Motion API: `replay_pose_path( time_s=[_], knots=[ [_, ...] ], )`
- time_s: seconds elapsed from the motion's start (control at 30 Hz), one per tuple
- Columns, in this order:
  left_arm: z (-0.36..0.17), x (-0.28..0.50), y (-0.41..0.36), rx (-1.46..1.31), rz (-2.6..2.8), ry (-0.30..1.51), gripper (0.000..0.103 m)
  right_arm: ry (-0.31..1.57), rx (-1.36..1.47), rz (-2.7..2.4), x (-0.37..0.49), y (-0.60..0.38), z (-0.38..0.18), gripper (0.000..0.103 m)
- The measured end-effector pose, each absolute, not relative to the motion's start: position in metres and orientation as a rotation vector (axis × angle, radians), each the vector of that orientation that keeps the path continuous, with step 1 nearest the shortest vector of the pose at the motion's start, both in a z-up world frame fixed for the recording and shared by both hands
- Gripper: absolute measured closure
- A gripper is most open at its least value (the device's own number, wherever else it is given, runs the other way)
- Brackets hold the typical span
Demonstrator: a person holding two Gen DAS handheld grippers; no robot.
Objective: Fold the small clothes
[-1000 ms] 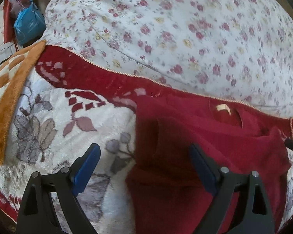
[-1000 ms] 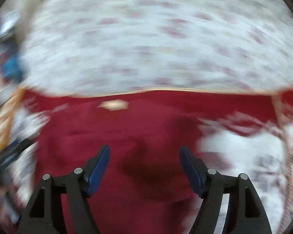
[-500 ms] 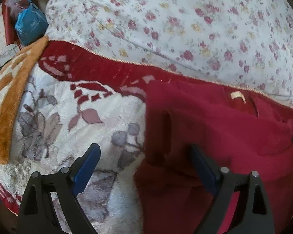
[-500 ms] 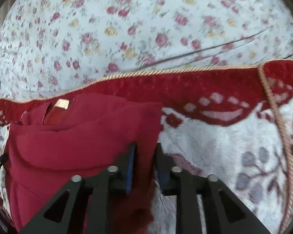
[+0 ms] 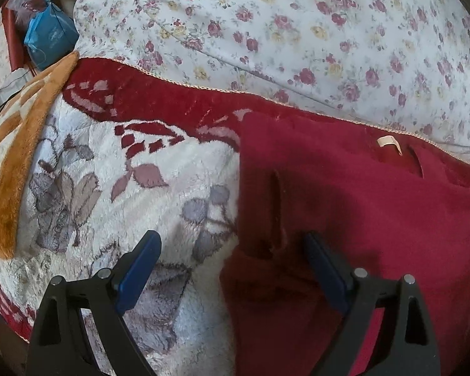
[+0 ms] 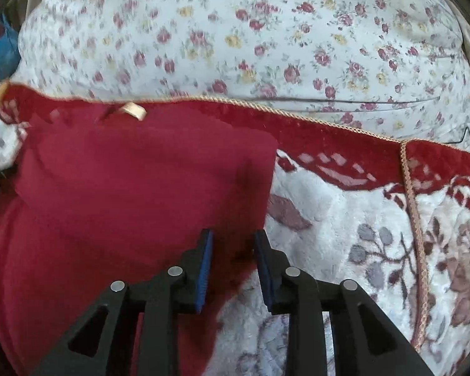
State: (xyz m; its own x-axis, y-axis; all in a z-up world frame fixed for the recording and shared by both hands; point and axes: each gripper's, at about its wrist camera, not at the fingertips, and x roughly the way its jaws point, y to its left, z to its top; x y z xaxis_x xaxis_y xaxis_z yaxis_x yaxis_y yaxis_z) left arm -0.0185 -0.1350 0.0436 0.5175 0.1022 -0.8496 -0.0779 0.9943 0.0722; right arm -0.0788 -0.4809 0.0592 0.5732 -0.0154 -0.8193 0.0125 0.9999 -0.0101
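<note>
A dark red garment (image 5: 360, 206) lies on a plush blanket (image 5: 109, 194), its cream neck label (image 5: 388, 142) toward the floral quilt. Its sides look folded inward. My left gripper (image 5: 232, 247) is open, its jaws astride the garment's left edge, holding nothing. In the right wrist view the same garment (image 6: 134, 188) fills the left half, label (image 6: 134, 111) at the top. My right gripper (image 6: 233, 244) stands part open at the garment's right edge, with a gap between its jaws and the red cloth lying in that gap.
A floral quilt (image 5: 297, 31) bulges behind the blanket. An orange checked throw (image 5: 12, 144) lies at the left, with a blue bag (image 5: 47, 40) behind it. The blanket's corded trim (image 6: 413, 203) runs down the right side.
My right gripper, shut on the garment's right edge half a second ago, has opened a little and let go. The left gripper stayed open and drifted slightly left.
</note>
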Motion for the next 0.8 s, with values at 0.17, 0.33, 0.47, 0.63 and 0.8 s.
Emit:
replay_pose_path(
  time_s=[0.17,0.33,0.47,0.63,0.8],
  knots=[
    [0.041,-0.017,-0.138,0.034,0.116,1.019,0.012,0.927,0.045,0.073,-0.043,-0.452,0.064,0.067],
    [0.04,-0.015,-0.14,0.044,0.115,1.019,0.011,0.979,0.06,0.119,0.01,-0.423,0.032,0.067],
    [0.039,-0.013,-0.14,0.051,0.115,1.02,0.011,0.95,0.034,0.036,0.035,-0.421,0.016,0.067],
    [0.039,-0.012,-0.139,0.045,0.11,1.025,0.011,0.969,0.002,0.014,0.018,-0.427,0.03,0.062],
    [0.039,-0.012,-0.139,0.041,0.113,1.026,0.011,0.941,-0.014,-0.03,-0.028,-0.449,0.043,0.054]
  ],
)
